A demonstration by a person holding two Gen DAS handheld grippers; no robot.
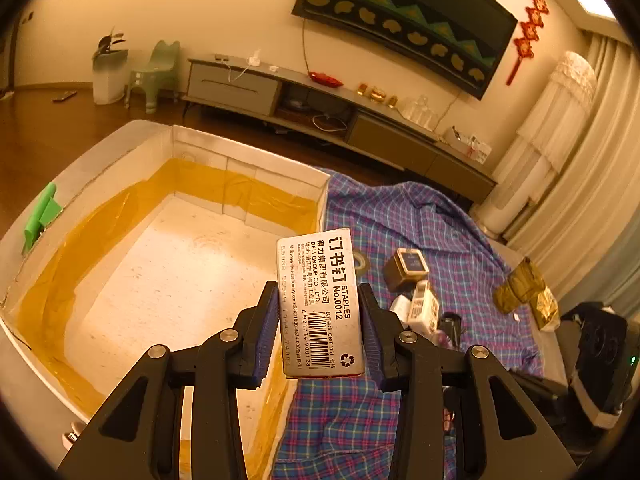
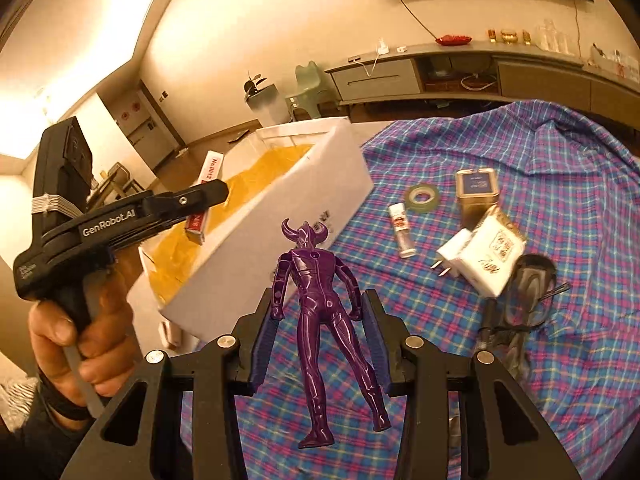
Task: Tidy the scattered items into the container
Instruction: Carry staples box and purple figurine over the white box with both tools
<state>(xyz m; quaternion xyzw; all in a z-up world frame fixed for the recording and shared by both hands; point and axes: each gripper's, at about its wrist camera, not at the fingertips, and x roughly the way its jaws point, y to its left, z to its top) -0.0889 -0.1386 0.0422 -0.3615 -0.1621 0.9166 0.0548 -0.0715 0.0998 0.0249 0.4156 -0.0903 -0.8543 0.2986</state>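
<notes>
Each clamped on cargo, the left gripper point(image 1: 320, 320) holds a grey cardboard staple box point(image 1: 318, 300) over the white yellow-lined foam container point(image 1: 248, 152) while the right gripper point(image 2: 322, 332) grips a glossy purple horned figurine point(image 2: 316, 304) above the checked cloth point(image 2: 560, 240); judged next, releasing both inside.

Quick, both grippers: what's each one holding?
Left gripper: shut on the staples box.
Right gripper: shut on the purple figure.

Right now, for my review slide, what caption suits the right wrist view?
Right claw lifts a purple horned figure above the plaid cloth; left claw carries a staples box over the white container.
</notes>
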